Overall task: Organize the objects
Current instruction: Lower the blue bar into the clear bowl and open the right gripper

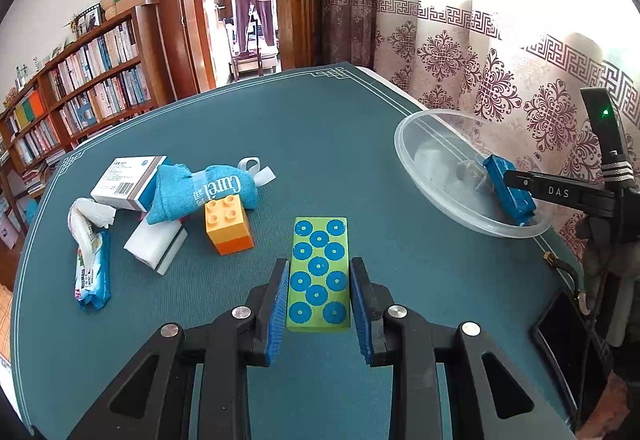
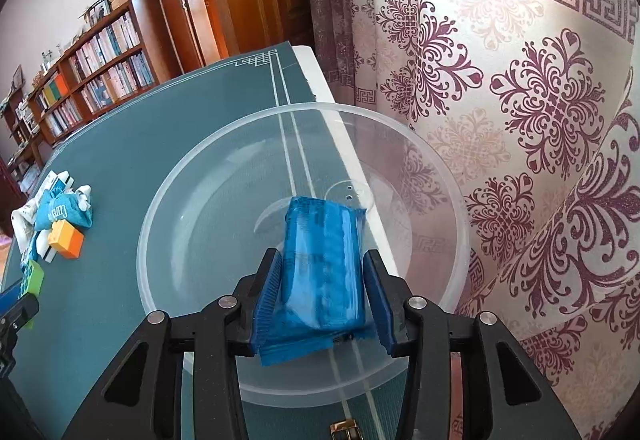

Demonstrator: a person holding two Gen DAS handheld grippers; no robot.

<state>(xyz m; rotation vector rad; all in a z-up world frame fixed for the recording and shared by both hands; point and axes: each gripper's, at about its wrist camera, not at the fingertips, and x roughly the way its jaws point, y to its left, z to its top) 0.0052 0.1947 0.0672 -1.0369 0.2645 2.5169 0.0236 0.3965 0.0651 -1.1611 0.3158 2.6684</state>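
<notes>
A green block with blue dots (image 1: pixel 319 274) lies on the teal table between the fingers of my left gripper (image 1: pixel 319 272); the jaws stand beside it with small gaps, open. My right gripper (image 2: pixel 321 272) holds a blue packet (image 2: pixel 323 264) inside the clear plastic bowl (image 2: pixel 192 199). In the left wrist view the bowl (image 1: pixel 424 175) sits at the table's right edge with the right gripper's fingers (image 1: pixel 520 179) and the packet (image 1: pixel 508 191) in it.
A pile at the left holds a white box (image 1: pixel 128 179), a blue Curel cloth (image 1: pixel 208 191), a yellow-orange brick (image 1: pixel 228 226), a white sponge (image 1: pixel 156 246) and a wipes pack (image 1: pixel 94 276). A phone (image 1: pixel 568 344) lies at the right. Curtain and bookshelf stand behind.
</notes>
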